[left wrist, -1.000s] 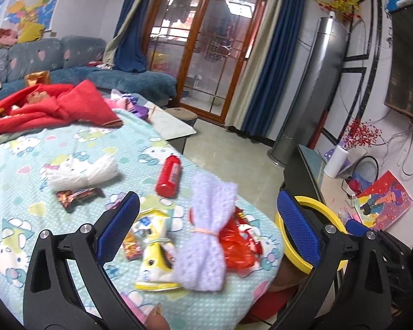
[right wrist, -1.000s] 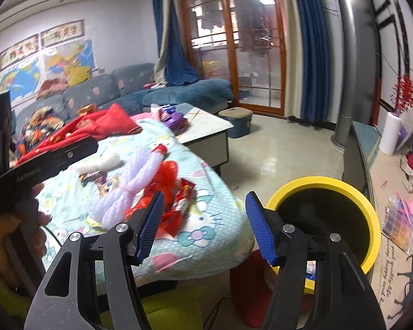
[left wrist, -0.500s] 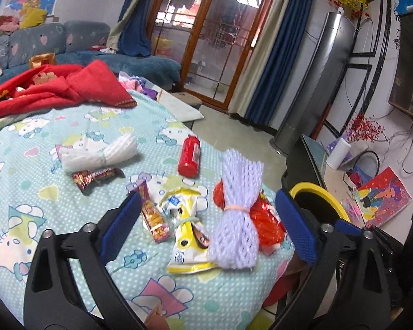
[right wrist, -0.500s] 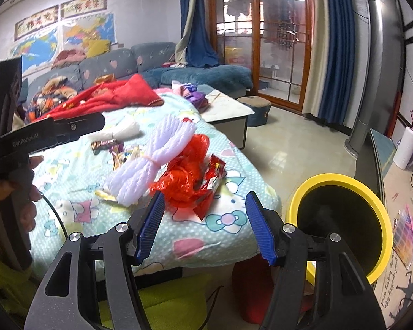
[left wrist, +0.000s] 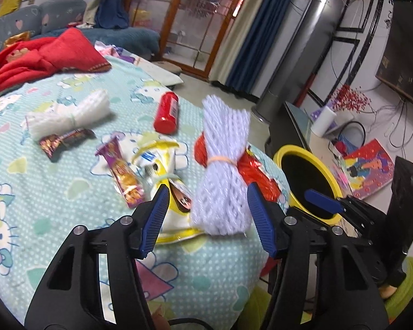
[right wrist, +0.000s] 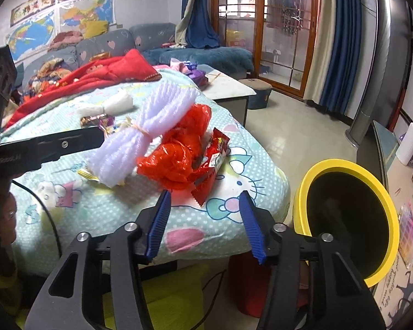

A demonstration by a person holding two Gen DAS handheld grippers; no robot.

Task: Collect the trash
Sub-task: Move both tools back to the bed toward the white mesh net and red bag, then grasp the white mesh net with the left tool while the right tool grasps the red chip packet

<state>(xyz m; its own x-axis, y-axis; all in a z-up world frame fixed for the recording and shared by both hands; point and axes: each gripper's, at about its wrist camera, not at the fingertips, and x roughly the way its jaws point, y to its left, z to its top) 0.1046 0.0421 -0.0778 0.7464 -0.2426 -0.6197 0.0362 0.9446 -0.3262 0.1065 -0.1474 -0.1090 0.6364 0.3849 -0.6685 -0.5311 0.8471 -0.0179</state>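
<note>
Left view: left gripper [left wrist: 208,214] is dropping closer and its fingers have just been closing, now half spread around the lavender foam net bundle [left wrist: 221,165] on the bed [left wrist: 27,206], pads not pressing yet, so it is risking snagging the yellow wrapper [left wrist: 162,165] beside it. Right view: right gripper [right wrist: 203,221] is tilting down, fingers also narrowing and empty, short of the red plastic wad [right wrist: 179,151]; the wad is sitting near the bed edge beside the yellow bin [right wrist: 349,220], risking a knock-off.
</note>
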